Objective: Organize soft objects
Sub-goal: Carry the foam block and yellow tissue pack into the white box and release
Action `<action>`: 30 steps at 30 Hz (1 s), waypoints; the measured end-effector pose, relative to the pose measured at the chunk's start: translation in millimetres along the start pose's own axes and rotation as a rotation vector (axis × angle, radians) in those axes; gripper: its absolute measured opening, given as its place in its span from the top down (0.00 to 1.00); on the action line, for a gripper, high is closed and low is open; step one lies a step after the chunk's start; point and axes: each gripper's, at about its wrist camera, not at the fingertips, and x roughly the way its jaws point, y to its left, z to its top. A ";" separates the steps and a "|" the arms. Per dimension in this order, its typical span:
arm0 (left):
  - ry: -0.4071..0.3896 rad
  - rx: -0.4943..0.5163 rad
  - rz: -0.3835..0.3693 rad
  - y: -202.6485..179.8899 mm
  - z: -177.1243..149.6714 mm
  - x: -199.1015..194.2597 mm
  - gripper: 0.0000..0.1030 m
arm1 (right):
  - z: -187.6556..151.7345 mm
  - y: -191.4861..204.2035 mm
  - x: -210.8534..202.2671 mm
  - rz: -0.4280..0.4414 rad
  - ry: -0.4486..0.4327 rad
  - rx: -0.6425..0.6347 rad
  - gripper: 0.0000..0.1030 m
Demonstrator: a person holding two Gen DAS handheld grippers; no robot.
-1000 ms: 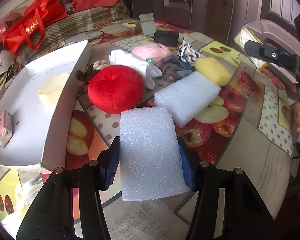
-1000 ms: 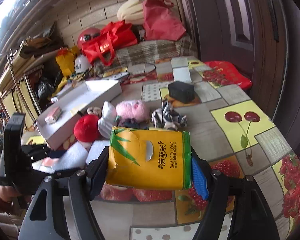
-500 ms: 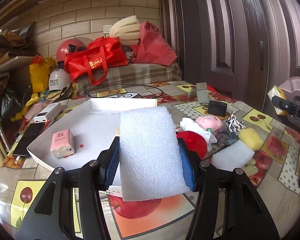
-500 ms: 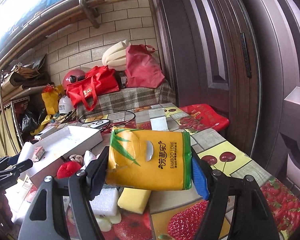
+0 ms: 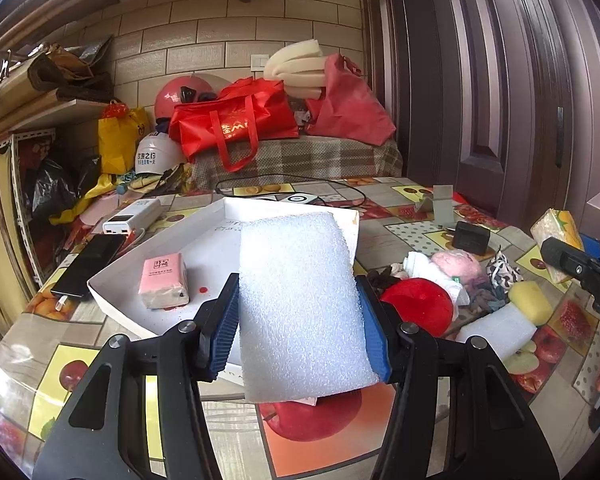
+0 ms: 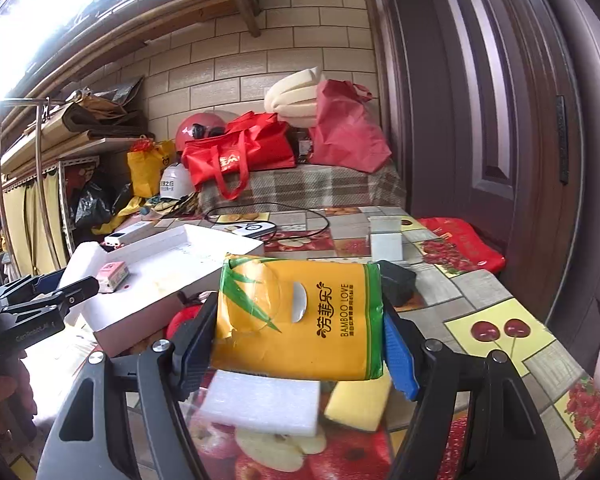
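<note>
My left gripper [image 5: 300, 320] is shut on a white foam block [image 5: 300, 304] and holds it in the air at the near edge of the white tray [image 5: 112, 292]. A pink tissue pack [image 5: 163, 280] lies in the tray. My right gripper [image 6: 296, 344] is shut on a yellow tissue pack [image 6: 300, 320], held above a second white foam block [image 6: 264, 400] and a yellow sponge [image 6: 360, 404]. A red plush ball [image 5: 418, 306], a pink plush [image 5: 456, 262] and cloths [image 5: 496, 276] lie right of the tray.
A black phone [image 5: 88, 264] and a white power bank [image 5: 132, 216] lie left of the tray. A small black box [image 5: 470, 236] and a grey stand [image 5: 440, 204] are on the far right of the table. Red bags [image 5: 236, 120] and helmets sit behind the table.
Both grippers have lifted and tilted up with their loads. The left one has swung left from over the pile to the tray's near edge. The right one rose above the pile.
</note>
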 end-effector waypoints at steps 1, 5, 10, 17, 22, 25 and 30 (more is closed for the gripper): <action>0.000 -0.002 0.003 1.6 0.2 1.0 0.47 | 0.1 6.8 2.6 0.016 0.005 -0.012 0.29; -0.018 0.003 0.030 11.5 2.3 4.3 0.47 | 1.4 31.0 13.5 0.074 0.015 -0.051 0.29; -0.014 -0.029 0.096 41.2 6.1 18.0 0.47 | 0.6 52.9 38.0 0.134 0.070 -0.061 0.29; 0.000 -0.086 0.172 77.0 11.4 37.7 0.47 | 1.6 75.2 61.8 0.148 0.077 -0.071 0.29; 0.029 -0.098 0.182 86.2 15.3 51.6 0.47 | 5.8 96.1 76.1 0.184 0.074 -0.100 0.29; 0.000 -0.048 0.220 85.5 19.8 59.9 0.47 | 8.8 110.3 88.6 0.195 0.080 -0.115 0.29; 0.047 -0.044 0.204 96.5 26.3 85.5 0.47 | 15.5 127.8 112.8 0.190 0.090 -0.110 0.29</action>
